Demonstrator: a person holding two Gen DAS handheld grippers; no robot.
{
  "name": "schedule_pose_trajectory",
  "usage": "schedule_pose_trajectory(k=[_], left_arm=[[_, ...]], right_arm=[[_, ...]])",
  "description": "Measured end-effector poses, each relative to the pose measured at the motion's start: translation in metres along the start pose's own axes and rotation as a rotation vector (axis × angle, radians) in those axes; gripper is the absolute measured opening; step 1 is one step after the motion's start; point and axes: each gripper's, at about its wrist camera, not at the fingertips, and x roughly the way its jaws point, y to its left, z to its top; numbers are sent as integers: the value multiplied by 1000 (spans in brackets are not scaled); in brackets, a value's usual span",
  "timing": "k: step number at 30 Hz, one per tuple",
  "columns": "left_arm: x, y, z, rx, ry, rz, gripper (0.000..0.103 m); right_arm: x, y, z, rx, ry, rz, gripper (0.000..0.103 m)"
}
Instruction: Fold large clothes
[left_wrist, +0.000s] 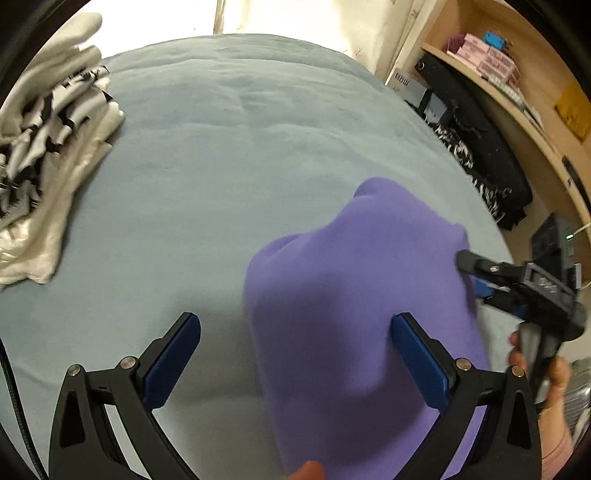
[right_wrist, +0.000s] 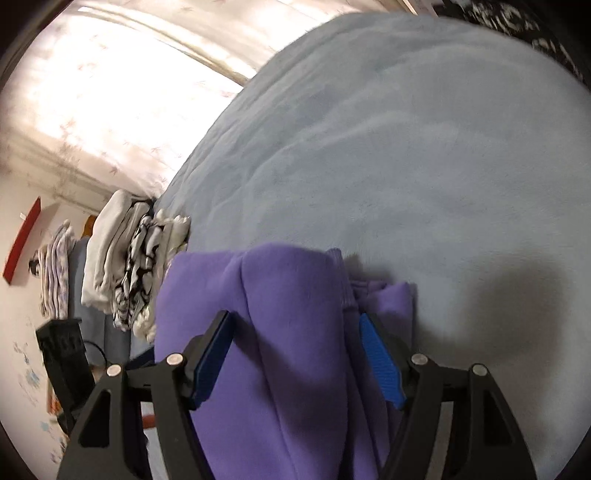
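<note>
The purple garment (left_wrist: 354, 295) is seen bunched on the grey-blue bed (left_wrist: 221, 155), near the edge closest to the cameras. In the left wrist view, the left gripper (left_wrist: 295, 354) is held with its jaws wide; the garment's left edge lies between them, and the cloth is draped around the right-hand finger (left_wrist: 421, 362), while the other finger stands clear over bare bedding. No squeeze on the cloth is seen there. In the right wrist view, the right gripper (right_wrist: 295, 354) is also shown with jaws spread, a thick fold of the garment (right_wrist: 295, 332) filling the gap between the blue pads without being pinched. The garment's long axis runs from the near edge of the bed away toward its middle, its rounded end pointing away from the jaws. A pile of folded clothes (left_wrist: 48, 147) is seen well apart, at the bed's left side.
</note>
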Motion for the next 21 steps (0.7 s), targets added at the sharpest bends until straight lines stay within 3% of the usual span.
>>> schedule_pose_trajectory(k=[2,3,4,5,9,13,17,21], left_arm=[[6,-1,4,0,-9,-2,102],[9,-2,4,3,-13,1,102],[15,-6,6,17,-8,11,103],[18,-9,7,29,-1,17,103],[32,-31,9,100,42,33,102],[52,-58,9,172,90,109,103],[63,-68,12,222,110,173,103],[67,-66,15,222,104,167,103]], right_arm=[[5,-3,-1,22,-7,61,68],[4,-1,-2,1,-27,83,43],[2,4,-4,-34,-30,71,24],[1,9,-7,-61,-35,36,18],[-33,22,-18,-164,-131,-140,14],[-29,16,-23,-202,-131,-293,14],[-1,0,-19,-152,-80,-334,14],[11,-4,-16,-151,-95,-365,17]])
